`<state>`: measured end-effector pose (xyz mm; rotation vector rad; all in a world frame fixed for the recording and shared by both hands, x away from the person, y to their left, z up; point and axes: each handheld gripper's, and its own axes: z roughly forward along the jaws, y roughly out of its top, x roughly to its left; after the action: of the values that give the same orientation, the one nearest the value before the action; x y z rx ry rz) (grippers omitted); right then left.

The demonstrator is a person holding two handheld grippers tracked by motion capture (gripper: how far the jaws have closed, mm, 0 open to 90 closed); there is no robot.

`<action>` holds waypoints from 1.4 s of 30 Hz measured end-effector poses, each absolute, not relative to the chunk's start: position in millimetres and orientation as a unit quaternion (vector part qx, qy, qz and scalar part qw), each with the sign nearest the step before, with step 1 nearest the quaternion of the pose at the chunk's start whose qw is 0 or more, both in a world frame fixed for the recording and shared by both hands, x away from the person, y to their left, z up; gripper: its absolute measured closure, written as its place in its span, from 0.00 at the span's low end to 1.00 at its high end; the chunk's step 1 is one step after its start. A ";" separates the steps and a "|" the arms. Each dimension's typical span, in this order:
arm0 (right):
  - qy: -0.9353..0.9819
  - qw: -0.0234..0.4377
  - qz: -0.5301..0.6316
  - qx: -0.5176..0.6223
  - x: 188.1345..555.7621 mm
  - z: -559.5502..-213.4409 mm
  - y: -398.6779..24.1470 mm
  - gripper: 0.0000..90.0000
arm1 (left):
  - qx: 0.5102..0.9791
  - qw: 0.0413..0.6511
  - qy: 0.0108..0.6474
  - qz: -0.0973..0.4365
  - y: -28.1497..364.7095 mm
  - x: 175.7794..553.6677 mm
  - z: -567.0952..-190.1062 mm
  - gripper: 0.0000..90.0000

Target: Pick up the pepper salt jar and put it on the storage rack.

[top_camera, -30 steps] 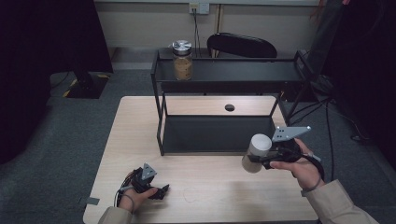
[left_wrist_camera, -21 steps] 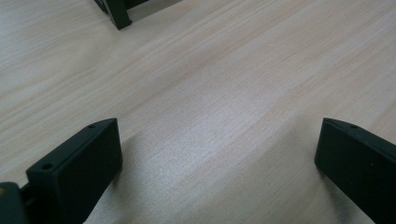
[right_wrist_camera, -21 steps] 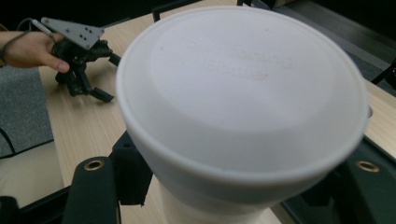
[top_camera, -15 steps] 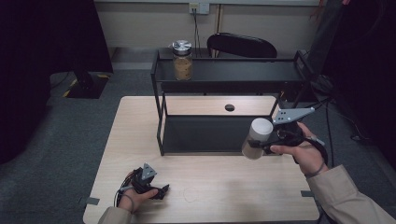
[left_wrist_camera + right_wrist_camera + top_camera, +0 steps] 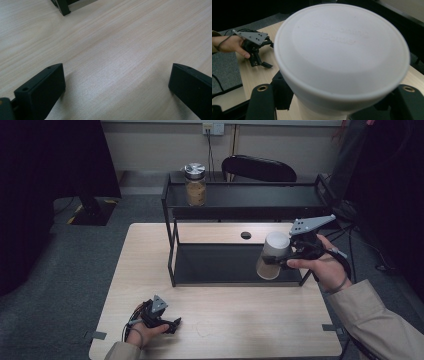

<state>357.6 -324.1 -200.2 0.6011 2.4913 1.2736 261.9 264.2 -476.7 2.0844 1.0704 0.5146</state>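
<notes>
1 white-lidded container [image 5: 272, 256] is the thing in hand: a pale cup-shaped tub, held off the table in front of the black shelf rack [image 5: 245, 210], level with the gap between the rack's 2 tiers at its right end. The right gripper [image 5: 286, 260] pinches it from the side, jaws pressed onto its body just under the lid. The high view gives this placement; the right gripper view gives the grip itself, with the lid [image 5: 342, 50] close to the lens, faint raised lettering on it that is too blurred to read, and a black jaw at each side of the tub below the rim.

The right gripper view also looks across the table [image 5: 257, 75] to the left gripper [image 5: 260, 63], resting on the wood with a hand around it and its grey plate on top. In the high view the same left gripper [image 5: 172, 324] sits near the front left corner, well apart from the tub. Its own view shows the 2 jaws spread wide over bare wood grain, nothing between them, and a foot of the rack at the top edge.

1 glass jar [image 5: 195, 185] with a metal lid stands on the rack's top tier at the left end.
</notes>
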 end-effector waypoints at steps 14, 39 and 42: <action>0.857 0.149 0.440 0.224 371.6 -161.1 -318.4 0.38 | 0.809 0.363 0.416 0.200 264.0 261.6 -476.7 0.00; 0.854 0.155 0.430 0.247 397.7 -99.7 -301.2 0.38 | 0.810 0.363 0.415 0.201 264.2 261.6 -476.9 0.00; 0.853 0.157 0.429 0.251 401.6 -93.6 -298.7 0.38 | 0.809 0.363 0.415 0.201 264.2 261.6 -477.0 0.00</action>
<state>401.6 -298.7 -93.6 0.7179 2.4417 1.2287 261.6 264.2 -477.0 2.0836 1.0695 0.5166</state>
